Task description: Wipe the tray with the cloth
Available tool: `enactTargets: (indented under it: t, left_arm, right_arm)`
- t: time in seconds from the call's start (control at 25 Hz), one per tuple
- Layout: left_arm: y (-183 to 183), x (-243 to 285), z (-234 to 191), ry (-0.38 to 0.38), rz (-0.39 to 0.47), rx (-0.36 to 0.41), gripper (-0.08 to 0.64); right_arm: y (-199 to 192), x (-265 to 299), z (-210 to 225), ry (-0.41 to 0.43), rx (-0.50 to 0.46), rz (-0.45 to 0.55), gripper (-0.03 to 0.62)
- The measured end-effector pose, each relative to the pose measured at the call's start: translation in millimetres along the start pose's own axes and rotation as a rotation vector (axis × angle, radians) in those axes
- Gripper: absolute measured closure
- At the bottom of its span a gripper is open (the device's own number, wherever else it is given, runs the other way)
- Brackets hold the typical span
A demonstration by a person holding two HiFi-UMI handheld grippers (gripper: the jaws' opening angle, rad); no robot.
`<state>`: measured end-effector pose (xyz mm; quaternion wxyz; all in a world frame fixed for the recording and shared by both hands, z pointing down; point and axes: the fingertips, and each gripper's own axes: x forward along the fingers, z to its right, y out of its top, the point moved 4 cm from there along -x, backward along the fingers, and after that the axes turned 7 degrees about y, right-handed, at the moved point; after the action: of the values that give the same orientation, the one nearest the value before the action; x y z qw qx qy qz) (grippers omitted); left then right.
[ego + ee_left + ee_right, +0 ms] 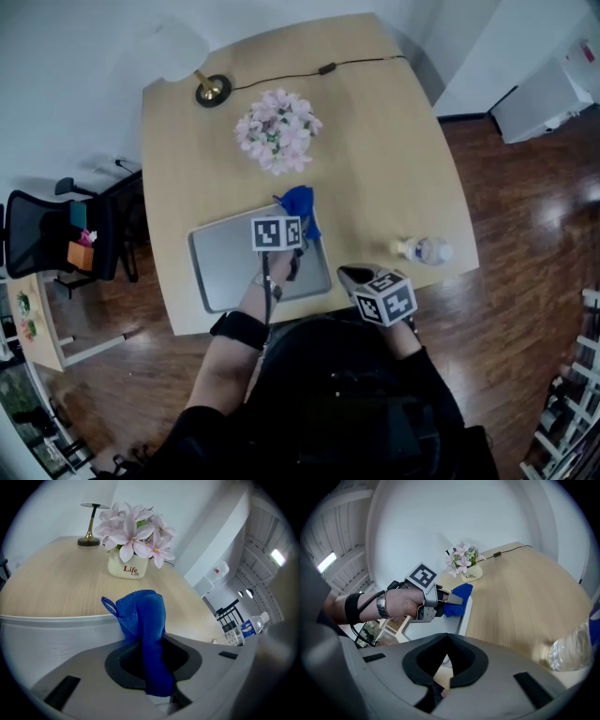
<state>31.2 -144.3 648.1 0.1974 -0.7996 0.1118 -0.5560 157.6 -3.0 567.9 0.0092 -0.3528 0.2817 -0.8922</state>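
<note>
Left gripper (pixel 151 654): fingers clamped on the plush blue cloth (pixel 142 613) at the flat grey tray (pixel 225 267) rim.
Right gripper (pixel 445 660): fingers together, empty.

A blue cloth (pixel 145 634) is held clamped in the left hand-held gripper (pixel 150 667) over a grey tray (pixel 47 634), with potted pink flowers (pixel 131 536) seen on the worktop (pixel 51 583) behind.

White flower pot (pixel 127 569) — red print "Life", smaller "Life" beneath — nothing else legible.
</note>
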Motion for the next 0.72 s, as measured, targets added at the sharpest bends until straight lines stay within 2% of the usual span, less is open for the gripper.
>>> enactTargets:
  t: [0.32, 0.72]
  left_arm:
    - [-9, -2, 3, 0.029, -0.002, 0.046, 0.468]
    - [-69, -24, 29, -0.015, -0.027, 0.048, 0.468]
  right_arm:
    - [-6, 2, -9, 0.006, -0.017, 0.001, 0.594]
    - [-26, -9, -21, -0.01, -0.009, 0.013, 0.594]
